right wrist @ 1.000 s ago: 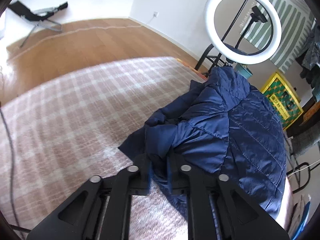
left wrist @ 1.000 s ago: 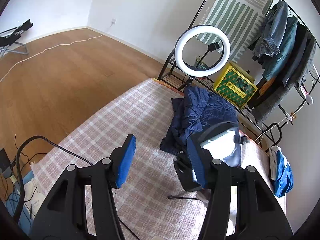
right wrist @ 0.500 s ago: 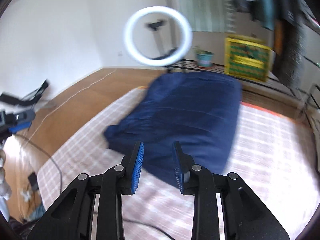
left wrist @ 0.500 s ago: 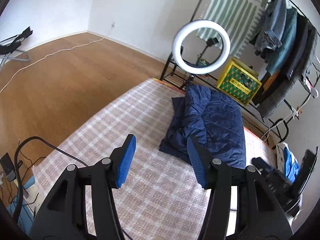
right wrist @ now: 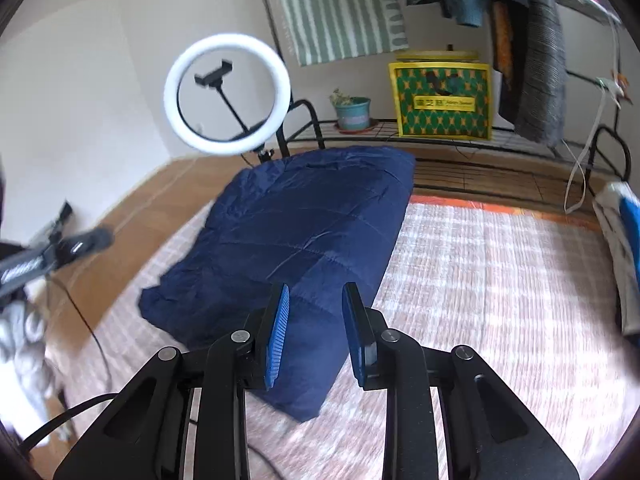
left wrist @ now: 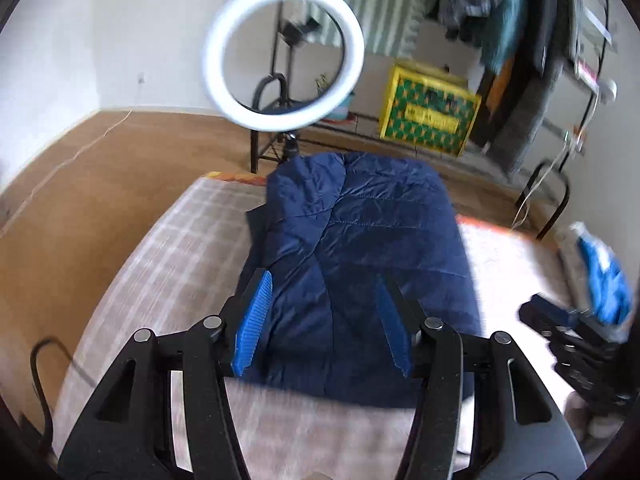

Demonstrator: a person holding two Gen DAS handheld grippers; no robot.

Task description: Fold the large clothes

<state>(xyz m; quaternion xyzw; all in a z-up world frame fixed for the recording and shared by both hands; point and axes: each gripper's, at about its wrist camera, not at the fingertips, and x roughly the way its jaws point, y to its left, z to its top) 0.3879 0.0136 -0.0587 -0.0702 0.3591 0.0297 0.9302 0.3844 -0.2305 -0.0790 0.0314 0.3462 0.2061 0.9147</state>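
Jacket (left wrist: 360, 264), navy and quilted, folded into a long rectangle, lying flat on the checked bed cover (right wrist: 500, 280), nearer the left edge and reaching up to the far edge by the ring light (right wrist: 227, 94). Sleeves tucked out of sight, so probably one lengthwise fold done and a crosswise fold left. Near end squared off, likely to give both tools a clean hem to take.

Left gripper (left wrist: 324, 320) hanging over the near end of the jacket, blue pads (left wrist: 254, 320) spread wide, nothing between them. Right gripper (right wrist: 316, 332) above the near right corner, jaws parted more narrowly, also empty. Both apparently lined up on that end for the next pinch.
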